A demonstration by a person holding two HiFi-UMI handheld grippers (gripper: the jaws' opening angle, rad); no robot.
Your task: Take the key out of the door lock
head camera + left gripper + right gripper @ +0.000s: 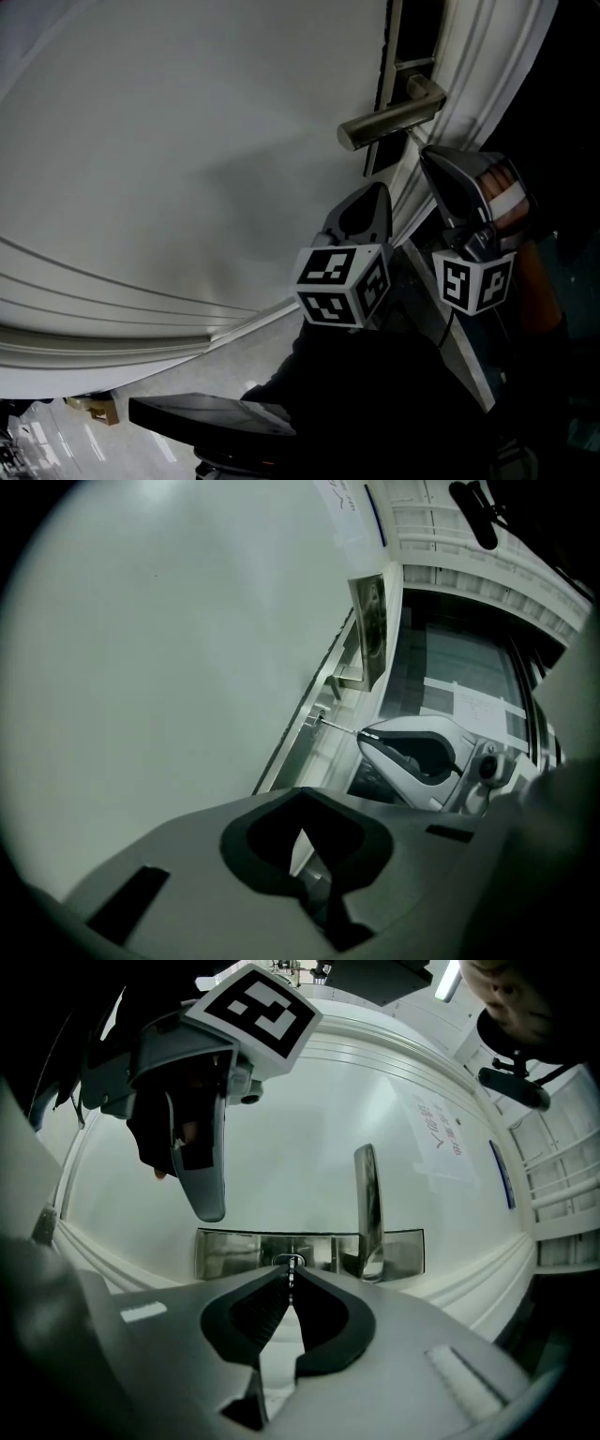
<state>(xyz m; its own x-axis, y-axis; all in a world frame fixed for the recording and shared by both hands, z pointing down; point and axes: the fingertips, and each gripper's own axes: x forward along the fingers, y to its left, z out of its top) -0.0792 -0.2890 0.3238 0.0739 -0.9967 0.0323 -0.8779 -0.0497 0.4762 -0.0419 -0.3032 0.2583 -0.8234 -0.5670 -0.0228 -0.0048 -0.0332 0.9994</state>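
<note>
The left gripper (300, 794) stands off the door (187, 141), at 10 o'clock of the lock plate (234, 1251) in the right gripper view. Its fingers are together on nothing, probably to keep the approach free. The key (339, 727) is in the keyhole, shaft partly exposed. The right gripper (291, 1274) has its fingers clamped on the key's head at their 12 o'clock tip, in line for a straight pull.

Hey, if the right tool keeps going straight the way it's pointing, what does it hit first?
The lock plate on the door. The right tool, shut on the key, points straight at it, seemingly very close.
</note>
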